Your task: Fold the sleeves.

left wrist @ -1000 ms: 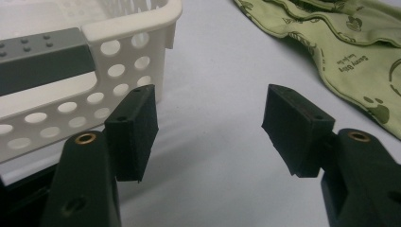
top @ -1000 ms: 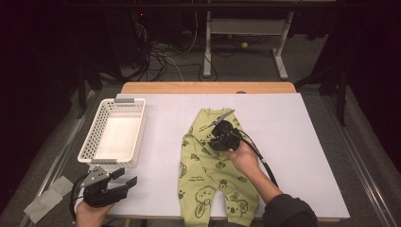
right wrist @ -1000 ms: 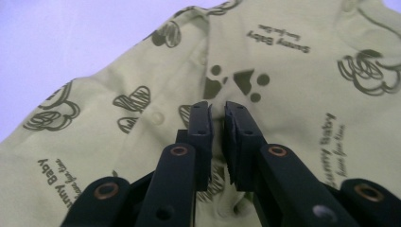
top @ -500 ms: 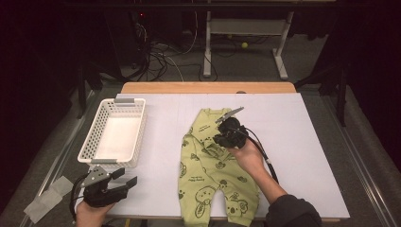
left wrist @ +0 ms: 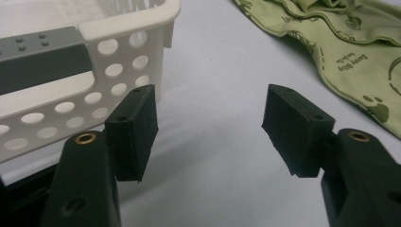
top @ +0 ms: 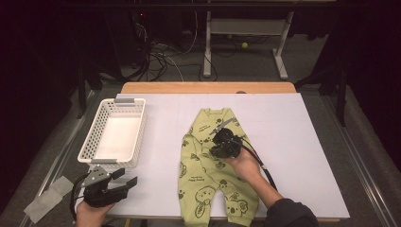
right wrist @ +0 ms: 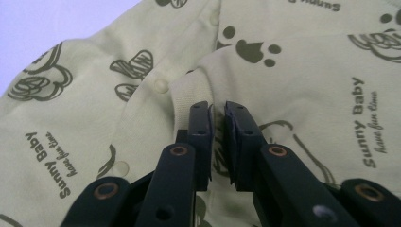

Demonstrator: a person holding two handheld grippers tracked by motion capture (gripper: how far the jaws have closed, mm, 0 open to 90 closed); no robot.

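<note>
This is looking like a lab or a recording room, not a home. The surface [top: 302, 142] is lying under a plain white sheet, with a wooden edge showing at the far side. Behind it, loose cables [top: 165, 56] are running over a grey floor [top: 246, 61], and the metal legs of another table [top: 243, 33] are standing there. The surroundings are staying dark, while light is falling on the surface. Tape [top: 47, 201] is sticking to the floor at the near left.
</note>
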